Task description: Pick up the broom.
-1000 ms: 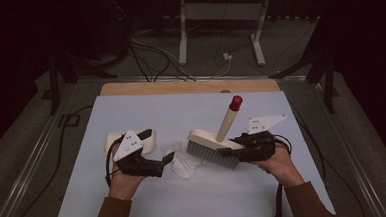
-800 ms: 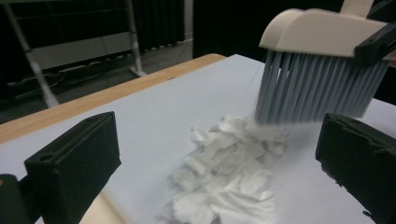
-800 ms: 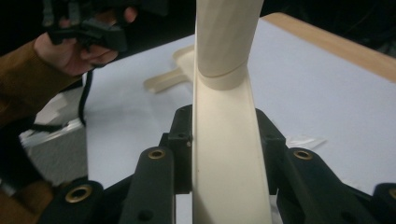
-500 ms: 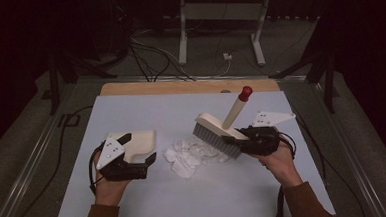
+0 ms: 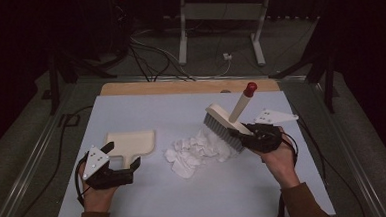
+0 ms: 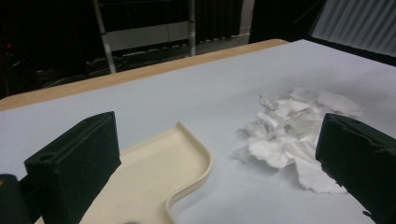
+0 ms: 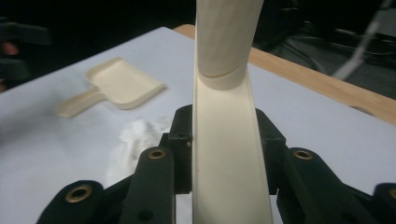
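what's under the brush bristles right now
Crumpled white paper scraps lie on the table beneath the lower end of the brush, held by the right gripper. The bristles hide whatever scraps sit directly beneath them.

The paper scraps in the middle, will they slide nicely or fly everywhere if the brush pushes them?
The paper scraps look thin, torn and crumpled, so probably very light and floppy. The brush would likely scatter some. They lie loosely, so a few may miss the dustpan.

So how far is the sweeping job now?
Done: the white torn paper scraps are gathered in one pile. In hand: the right gripper clamps the cream brush. Left: the open left gripper must take the cream plastic dustpan, and no scraps are in it.
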A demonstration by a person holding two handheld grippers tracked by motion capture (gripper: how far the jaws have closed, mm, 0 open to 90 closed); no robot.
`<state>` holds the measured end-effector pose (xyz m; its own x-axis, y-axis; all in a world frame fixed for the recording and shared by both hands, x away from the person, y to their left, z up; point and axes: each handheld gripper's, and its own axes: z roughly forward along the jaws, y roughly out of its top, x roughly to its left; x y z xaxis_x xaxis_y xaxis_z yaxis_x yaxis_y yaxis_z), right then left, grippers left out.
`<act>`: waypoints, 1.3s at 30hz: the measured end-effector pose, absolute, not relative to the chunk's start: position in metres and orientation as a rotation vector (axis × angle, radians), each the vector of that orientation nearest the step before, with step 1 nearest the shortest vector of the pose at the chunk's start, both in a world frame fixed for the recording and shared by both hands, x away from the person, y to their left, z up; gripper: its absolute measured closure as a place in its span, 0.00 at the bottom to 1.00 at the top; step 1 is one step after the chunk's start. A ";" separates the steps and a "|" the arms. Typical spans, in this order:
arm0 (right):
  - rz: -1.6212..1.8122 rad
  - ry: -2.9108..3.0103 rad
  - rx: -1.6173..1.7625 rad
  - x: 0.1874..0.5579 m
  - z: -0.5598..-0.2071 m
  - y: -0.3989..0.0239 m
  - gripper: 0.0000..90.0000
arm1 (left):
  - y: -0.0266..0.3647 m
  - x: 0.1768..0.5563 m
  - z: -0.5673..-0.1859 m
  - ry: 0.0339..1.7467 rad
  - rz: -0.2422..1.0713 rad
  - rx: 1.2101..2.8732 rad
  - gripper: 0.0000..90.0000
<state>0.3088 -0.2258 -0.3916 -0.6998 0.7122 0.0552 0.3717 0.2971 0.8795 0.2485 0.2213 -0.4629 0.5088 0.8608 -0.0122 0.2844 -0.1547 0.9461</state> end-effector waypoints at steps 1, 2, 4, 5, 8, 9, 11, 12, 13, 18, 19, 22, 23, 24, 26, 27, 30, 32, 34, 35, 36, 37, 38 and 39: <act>1.348 2.213 0.985 0.308 -0.392 -0.225 0.75 | 0.223 0.248 -0.465 0.990 0.686 1.690 0.01; 1.328 2.201 0.992 0.308 -0.392 -0.225 0.75 | 0.224 0.248 -0.466 0.997 0.687 1.691 0.01; 1.297 2.174 1.006 0.307 -0.393 -0.224 0.75 | 0.227 0.247 -0.468 1.011 0.697 1.681 0.01; 1.288 2.161 1.013 0.307 -0.393 -0.224 0.75 | 0.228 0.247 -0.469 1.014 0.693 1.677 0.01; 1.257 2.122 1.038 0.307 -0.395 -0.224 0.75 | 0.229 0.246 -0.470 1.018 0.707 1.684 0.01; 1.248 2.114 1.048 0.307 -0.395 -0.224 0.75 | 0.229 0.245 -0.471 1.021 0.707 1.683 0.01; 1.232 2.101 1.062 0.308 -0.397 -0.225 0.75 | 0.230 0.244 -0.471 1.023 0.719 1.689 0.01; 1.226 2.095 1.068 0.308 -0.398 -0.226 0.75 | 0.231 0.243 -0.471 1.028 0.720 1.688 0.01; 1.225 2.090 1.077 0.309 -0.399 -0.226 0.75 | 0.232 0.242 -0.472 1.030 0.720 1.685 0.01; 1.214 2.058 1.123 0.313 -0.403 -0.231 0.75 | 0.234 0.243 -0.474 1.049 0.722 1.680 0.01; 1.210 2.054 1.136 0.314 -0.403 -0.232 0.75 | 0.234 0.243 -0.475 1.052 0.723 1.682 0.01; 1.183 2.029 1.164 0.316 -0.406 -0.235 0.76 | 0.234 0.244 -0.477 1.058 0.723 1.687 0.01; 1.173 2.019 1.177 0.316 -0.407 -0.236 0.75 | 0.234 0.244 -0.477 1.060 0.726 1.688 0.01; 1.163 2.010 1.188 0.317 -0.408 -0.237 0.76 | 0.233 0.244 -0.478 1.062 0.722 1.686 0.01; 1.142 1.994 1.212 0.318 -0.410 -0.239 0.76 | 0.232 0.244 -0.479 1.064 0.720 1.693 0.01; 1.126 1.988 1.218 0.319 -0.411 -0.240 0.75 | 0.232 0.245 -0.480 1.065 0.718 1.694 0.01; 1.110 1.979 1.237 0.321 -0.414 -0.242 0.75 | 0.232 0.246 -0.482 1.071 0.719 1.696 0.01; 1.100 1.970 1.250 0.322 -0.417 -0.244 0.75 | 0.232 0.247 -0.483 1.075 0.712 1.697 0.01; 1.092 1.962 1.267 0.324 -0.419 -0.245 0.75 | 0.231 0.248 -0.483 1.072 0.714 1.699 0.01; 1.084 1.956 1.279 0.324 -0.420 -0.246 0.75 | 0.231 0.248 -0.483 1.071 0.711 1.697 0.01; 1.079 1.952 1.288 0.324 -0.422 -0.247 0.76 | 0.231 0.248 -0.483 1.070 0.712 1.700 0.01; 1.075 1.948 1.298 0.325 -0.424 -0.248 0.76 | 0.230 0.248 -0.483 1.069 0.711 1.702 0.01; 1.072 1.946 1.306 0.325 -0.425 -0.248 0.75 | 0.230 0.248 -0.483 1.068 0.707 1.700 0.01; 1.065 1.942 1.313 0.325 -0.426 -0.249 0.75 | 0.230 0.248 -0.483 1.066 0.702 1.700 0.01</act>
